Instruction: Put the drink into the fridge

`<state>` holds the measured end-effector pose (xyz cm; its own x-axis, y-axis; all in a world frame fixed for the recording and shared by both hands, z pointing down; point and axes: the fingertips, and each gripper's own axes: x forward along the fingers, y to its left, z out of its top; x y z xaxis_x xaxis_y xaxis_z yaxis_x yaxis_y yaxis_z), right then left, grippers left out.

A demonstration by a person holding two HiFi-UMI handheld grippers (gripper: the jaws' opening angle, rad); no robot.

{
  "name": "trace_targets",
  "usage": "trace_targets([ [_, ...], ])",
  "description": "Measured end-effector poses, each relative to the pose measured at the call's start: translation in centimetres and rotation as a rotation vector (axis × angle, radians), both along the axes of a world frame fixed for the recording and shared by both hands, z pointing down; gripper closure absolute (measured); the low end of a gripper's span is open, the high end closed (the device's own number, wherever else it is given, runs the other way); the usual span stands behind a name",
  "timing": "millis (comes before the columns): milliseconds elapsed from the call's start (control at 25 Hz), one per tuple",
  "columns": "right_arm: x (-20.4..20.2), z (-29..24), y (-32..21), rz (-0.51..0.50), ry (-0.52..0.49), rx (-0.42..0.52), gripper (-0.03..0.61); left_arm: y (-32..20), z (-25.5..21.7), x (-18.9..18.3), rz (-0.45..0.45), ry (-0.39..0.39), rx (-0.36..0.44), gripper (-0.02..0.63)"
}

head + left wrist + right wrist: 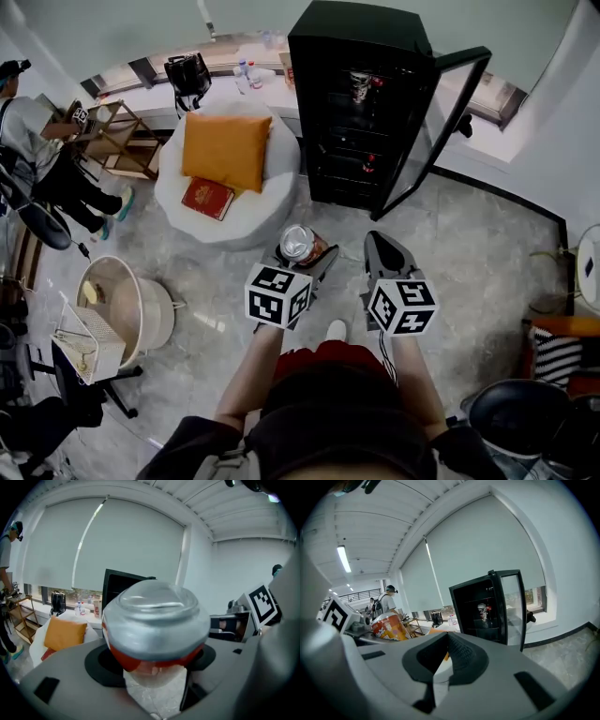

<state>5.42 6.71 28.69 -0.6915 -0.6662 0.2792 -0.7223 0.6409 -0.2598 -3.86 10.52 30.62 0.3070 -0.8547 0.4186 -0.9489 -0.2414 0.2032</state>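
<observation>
The drink is a red can with a silver top (298,243), held upright between the jaws of my left gripper (302,251), which is shut on it. In the left gripper view the can (157,620) fills the centre. My right gripper (381,247) hangs beside it to the right, jaws together with nothing in them; its fingertips (448,643) meet in the right gripper view. Ahead stands the black fridge (361,103) with its glass door (441,122) swung open to the right. Drinks stand on its shelves (483,611). The held can (389,626) shows at the left of the right gripper view.
A white beanbag (178,192) with an orange cushion (225,148) and a red book (208,198) sits left of the fridge. A round cream tub (131,305) stands at the left. A person (37,141) is at the far left by a wooden rack (117,136).
</observation>
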Motion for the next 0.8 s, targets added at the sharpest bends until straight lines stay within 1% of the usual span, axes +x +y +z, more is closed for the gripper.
trace_targets([
  [200, 1.1, 0.1, -3.8, -0.004, -0.020, -0.011, 0.561, -4.0, -0.2, 1.2, -0.003, -0.022, -0.006, 0.273],
  [320, 1.7, 0.2, -5.0, 0.001, -0.021, -0.018, 0.561, -5.4, -0.4, 1.7, -0.005, -0.018, -0.008, 0.273],
  [480, 2.3, 0.1, -6.4, 0.014, 0.002, -0.004, 0.561, -6.9, -0.8, 2.6, 0.026, 0.005, -0.007, 0.273],
  [600, 2.5, 0.2, -7.1, 0.026, -0.010, -0.014, 0.561, -7.9, -0.9, 3.0, 0.044, -0.015, -0.008, 0.273],
  [800, 2.6, 0.6, -8.8, 0.047, -0.006, -0.029, 0.561, -10.4, -0.9, 2.6, 0.057, -0.016, 0.001, 0.273],
])
